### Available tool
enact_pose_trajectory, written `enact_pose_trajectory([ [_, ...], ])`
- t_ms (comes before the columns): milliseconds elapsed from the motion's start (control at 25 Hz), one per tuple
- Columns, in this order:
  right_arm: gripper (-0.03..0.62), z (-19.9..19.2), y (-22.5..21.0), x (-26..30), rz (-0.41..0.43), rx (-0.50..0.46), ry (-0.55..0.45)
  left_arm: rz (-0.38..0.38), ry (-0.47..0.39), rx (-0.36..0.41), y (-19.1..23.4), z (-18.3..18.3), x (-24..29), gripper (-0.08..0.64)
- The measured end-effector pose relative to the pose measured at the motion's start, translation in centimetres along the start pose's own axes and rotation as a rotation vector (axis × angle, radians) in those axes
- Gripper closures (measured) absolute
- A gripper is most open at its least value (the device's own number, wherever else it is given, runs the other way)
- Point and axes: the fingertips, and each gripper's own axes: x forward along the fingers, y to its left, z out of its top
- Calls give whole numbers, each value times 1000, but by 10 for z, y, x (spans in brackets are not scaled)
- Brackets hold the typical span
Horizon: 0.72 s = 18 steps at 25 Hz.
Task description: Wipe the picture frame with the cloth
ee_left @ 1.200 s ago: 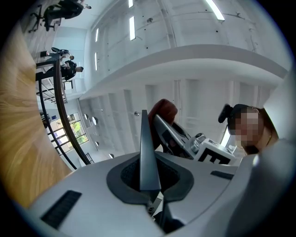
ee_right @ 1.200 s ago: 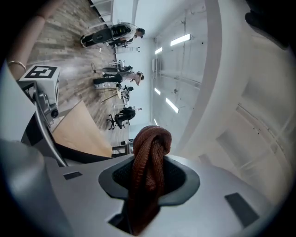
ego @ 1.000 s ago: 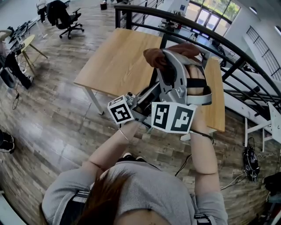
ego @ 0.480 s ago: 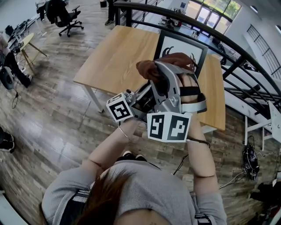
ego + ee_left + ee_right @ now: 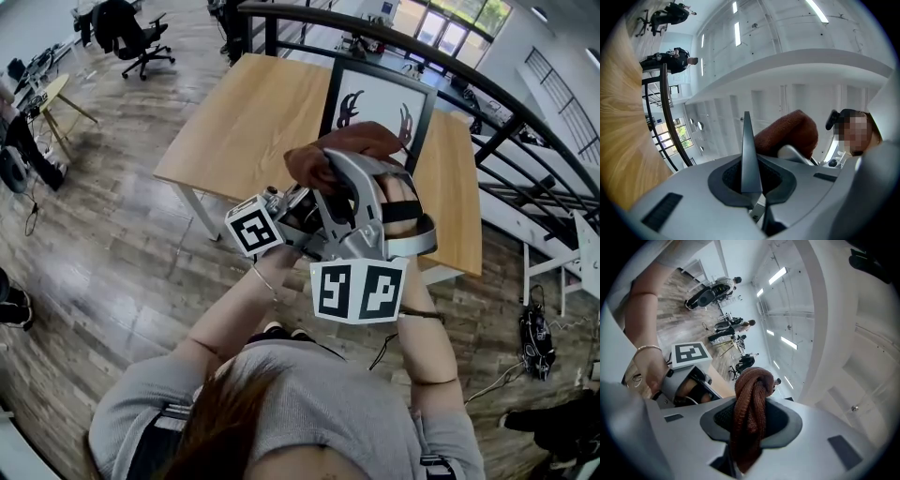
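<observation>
The right gripper, clamped on the brown cloth, has sunk down the upright picture frame above the table, baring its print, so 1 downward wipe looks nearly done, while the left gripper pinches the frame's dark edge.

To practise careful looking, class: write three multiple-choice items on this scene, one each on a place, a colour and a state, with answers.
1. Where is the cloth? A. In front of the picture frame. B. Behind it. C. Draped over its top edge.
2. The cloth's colour? A. Blue. B. Brown. C. White.
3. The right gripper is: A. Open, empty. B. Shut, empty. C. Shut on the cloth.
Answers: 1A, the head view shows it before the frame; 2B, every view shows brown; 3C, the right gripper view shows the cloth clamped.
</observation>
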Motion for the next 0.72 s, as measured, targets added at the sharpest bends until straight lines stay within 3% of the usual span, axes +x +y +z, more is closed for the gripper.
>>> enact_pose_trajectory([
  [240,459,10,13,-7,50,89,-54,10,-20,-2,11,11,2,541],
  [440,459,13,10,-11,90,265,-113,58,-27,19,23,22,2,541],
  [560,459,10,-19,-21,12,325,-133,72,-54,-4,26,27,-3,541],
  [720,459,-7,-90,-42,-203,295,-118,62,-52,-11,21,25,-7,541],
])
